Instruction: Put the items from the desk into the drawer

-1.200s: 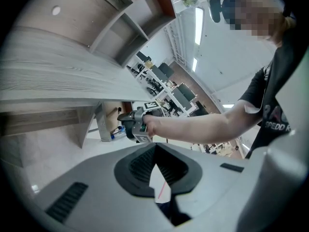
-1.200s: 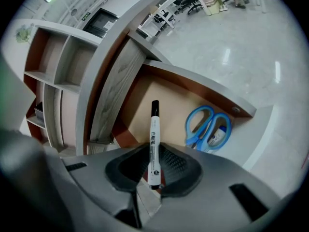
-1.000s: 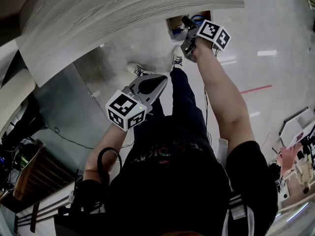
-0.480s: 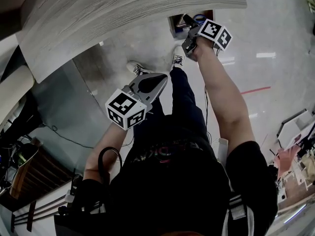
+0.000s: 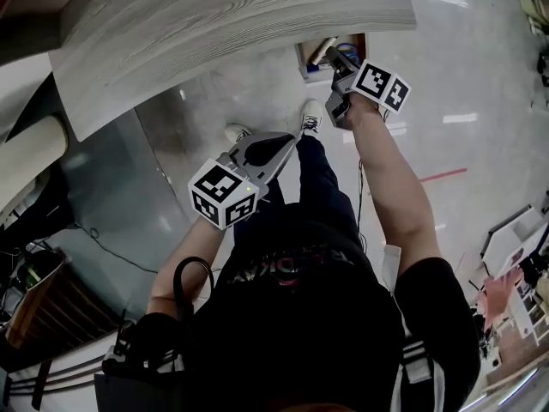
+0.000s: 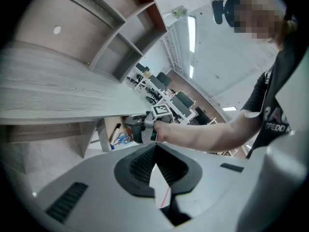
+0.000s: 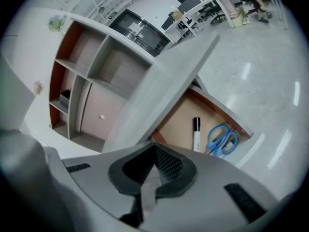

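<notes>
Grey wood-grain desk (image 5: 223,33) slab up top, and beneath it the drawer (image 7: 176,122) is open, with smooth tan board inside. In it lies a slim white marker (image 7: 196,135) with a black cap, and blue loop-handled scissors (image 7: 223,140) sit at its 3 o'clock. My right tongs (image 7: 155,148) have just snapped closed, ribbed black pads together with nothing between them, the drawer at their 1 o'clock. Left tongs (image 6: 155,148) are closed too, empty and well back. Since a second ago, the right tongs have pulled back from the drawer mouth.
</notes>
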A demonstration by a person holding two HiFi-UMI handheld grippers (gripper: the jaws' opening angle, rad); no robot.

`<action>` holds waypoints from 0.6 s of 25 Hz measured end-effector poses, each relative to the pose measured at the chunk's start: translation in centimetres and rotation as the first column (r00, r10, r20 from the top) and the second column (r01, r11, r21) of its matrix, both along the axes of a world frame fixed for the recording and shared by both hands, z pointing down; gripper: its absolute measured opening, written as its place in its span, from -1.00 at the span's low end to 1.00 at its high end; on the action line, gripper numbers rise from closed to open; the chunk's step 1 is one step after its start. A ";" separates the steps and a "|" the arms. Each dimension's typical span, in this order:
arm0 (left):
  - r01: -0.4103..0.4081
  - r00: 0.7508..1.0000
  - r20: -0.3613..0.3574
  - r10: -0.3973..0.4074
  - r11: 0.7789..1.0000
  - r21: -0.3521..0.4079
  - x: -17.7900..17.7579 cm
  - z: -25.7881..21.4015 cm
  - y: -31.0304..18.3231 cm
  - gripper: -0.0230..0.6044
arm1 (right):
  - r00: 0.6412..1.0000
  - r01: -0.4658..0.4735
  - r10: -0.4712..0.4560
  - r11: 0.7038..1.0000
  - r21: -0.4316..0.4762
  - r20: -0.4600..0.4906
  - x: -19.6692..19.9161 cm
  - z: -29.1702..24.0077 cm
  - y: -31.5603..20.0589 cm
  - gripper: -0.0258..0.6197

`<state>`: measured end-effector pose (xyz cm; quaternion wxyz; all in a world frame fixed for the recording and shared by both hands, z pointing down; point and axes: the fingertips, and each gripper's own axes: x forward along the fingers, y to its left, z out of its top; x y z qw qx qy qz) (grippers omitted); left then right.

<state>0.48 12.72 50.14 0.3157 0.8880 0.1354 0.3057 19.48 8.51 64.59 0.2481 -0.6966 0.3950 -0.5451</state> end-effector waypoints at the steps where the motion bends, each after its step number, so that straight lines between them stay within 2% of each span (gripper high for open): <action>1: 0.000 1.000 -0.008 0.000 1.000 0.003 0.0 -0.3 0.0 -0.89 | 1.000 0.008 -0.008 1.000 0.011 -0.010 -0.2 -0.8 0.1 -0.86; 7: -0.014 0.997 -0.076 0.018 0.999 0.045 0.8 -2.6 -0.9 -0.89 | 0.997 0.046 -0.038 0.992 0.120 -0.068 -0.7 -6.3 -0.9 -0.87; 10: -0.017 0.994 -0.108 0.025 0.997 0.071 1.5 -3.7 -1.5 -0.89 | 0.990 0.103 -0.082 0.977 0.186 -0.117 -1.1 -9.6 -1.6 -0.87; 13: -0.005 0.988 -0.152 0.019 0.995 0.097 2.0 -5.1 -2.6 -0.89 | 0.959 0.215 -0.162 0.950 0.226 -0.232 -2.1 -13.4 -2.6 -0.87; 15: 0.018 0.983 -0.181 0.003 0.994 0.110 2.2 -6.2 -3.3 -0.89 | 0.916 0.311 -0.224 0.921 0.235 -0.333 -3.1 -16.2 -2.9 -0.87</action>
